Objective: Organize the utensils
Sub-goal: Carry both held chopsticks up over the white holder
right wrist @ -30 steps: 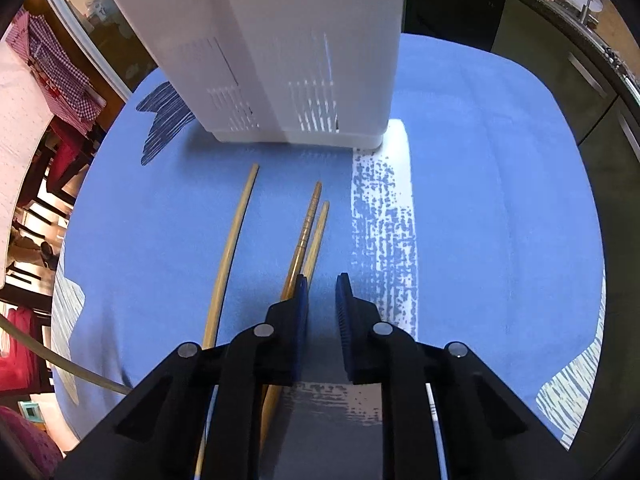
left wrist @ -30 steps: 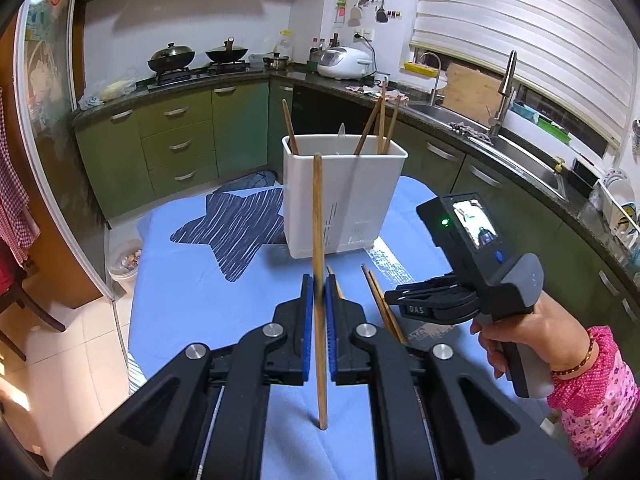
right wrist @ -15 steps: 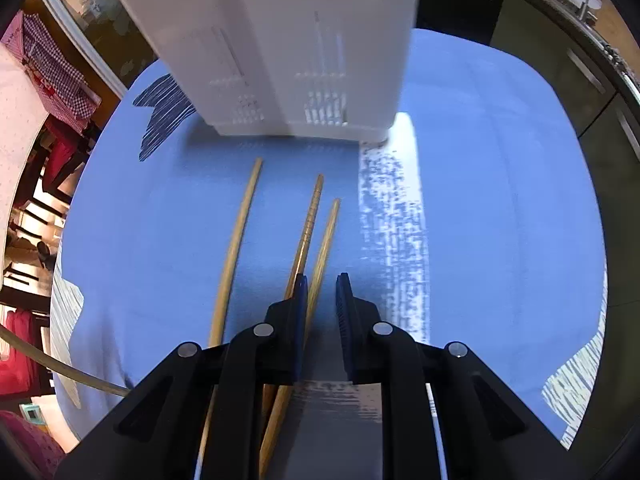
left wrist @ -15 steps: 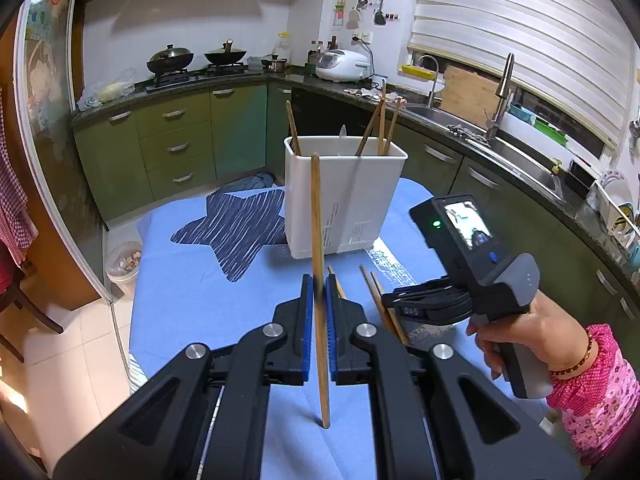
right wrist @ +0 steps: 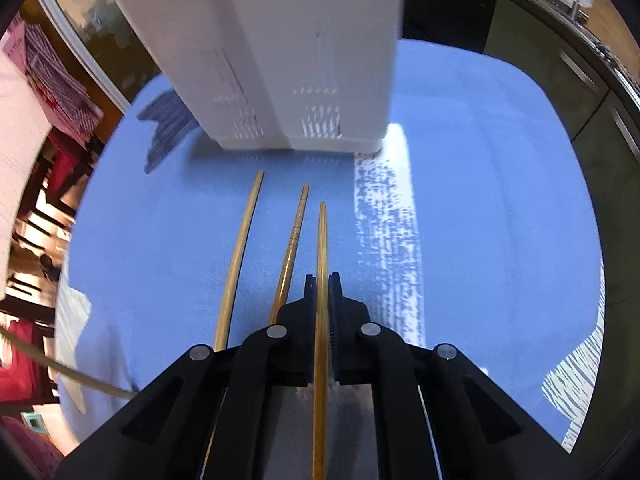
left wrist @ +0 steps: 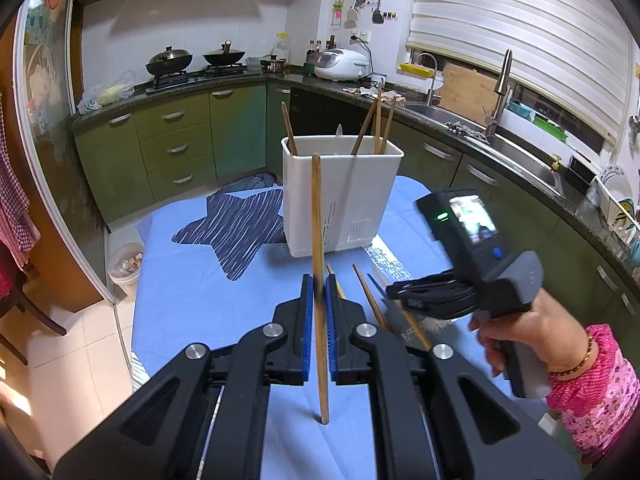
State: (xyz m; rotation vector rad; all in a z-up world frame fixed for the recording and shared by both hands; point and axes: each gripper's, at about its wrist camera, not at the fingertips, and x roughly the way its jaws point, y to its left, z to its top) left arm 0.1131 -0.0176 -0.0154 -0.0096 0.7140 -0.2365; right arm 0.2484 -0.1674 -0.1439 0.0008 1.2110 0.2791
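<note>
A wooden chopstick (left wrist: 318, 264) is held upright. A white slotted utensil holder (left wrist: 340, 196) is set at twelve o'clock on the blue cloth, with four chopsticks (left wrist: 374, 126) leaned inside. Three loose chopsticks (right wrist: 240, 256) are laid at six o'clock of it; the rightmost chopstick (right wrist: 322, 248) seems to be clamped, perhaps barely lifted.

- The right gripper (right wrist: 323, 280) now has the rightmost chopstick (right wrist: 322, 240) running between its fingers; a second ago that chopstick lay just left of the gap.
- Its jaws stand narrower, close against the stick.
- The holder (right wrist: 280, 60) sits nearer at 12 o'clock.
- The three chopsticks are more spread.
</note>
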